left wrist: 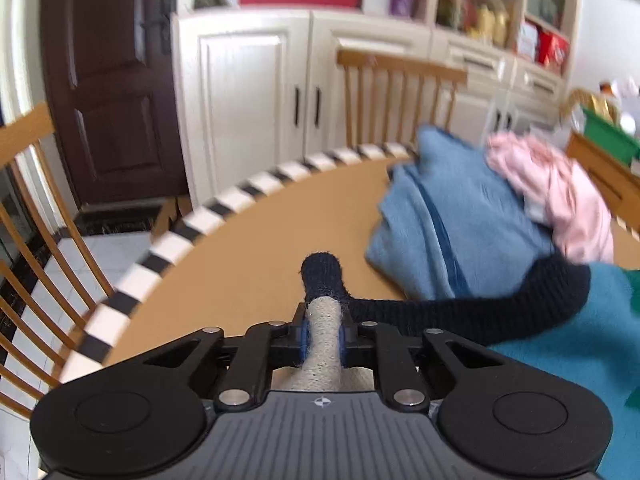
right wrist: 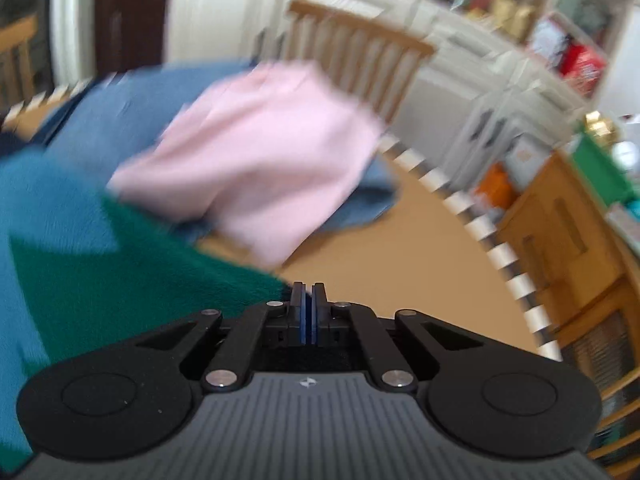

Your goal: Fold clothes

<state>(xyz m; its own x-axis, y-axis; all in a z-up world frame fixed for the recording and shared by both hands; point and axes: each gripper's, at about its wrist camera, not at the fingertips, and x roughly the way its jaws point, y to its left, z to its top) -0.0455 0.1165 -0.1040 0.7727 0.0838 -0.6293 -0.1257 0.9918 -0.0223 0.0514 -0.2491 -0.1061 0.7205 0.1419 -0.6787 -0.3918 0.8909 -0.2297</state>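
My left gripper [left wrist: 322, 316] is shut on a knitted garment: a beige strip with a navy ribbed edge [left wrist: 460, 316] that curves away to the right, joined to teal cloth [left wrist: 568, 360]. A light blue garment [left wrist: 452, 224] lies crumpled on the tan table [left wrist: 248, 264], with a pink garment [left wrist: 560, 196] on it. My right gripper [right wrist: 308, 304] is shut with nothing visible between its fingers, above the table [right wrist: 400, 272]. To its left lie teal and green cloth [right wrist: 120, 264], the pink garment [right wrist: 260, 160] and the blue garment [right wrist: 132, 116].
The table has a black and white checked rim [left wrist: 192, 224]. Wooden chairs stand at the left [left wrist: 28, 216] and behind the table [left wrist: 400, 92]. Cream cabinets [left wrist: 248, 96] and a dark door [left wrist: 112, 80] are behind. A wooden cabinet [right wrist: 560, 248] stands at the right.
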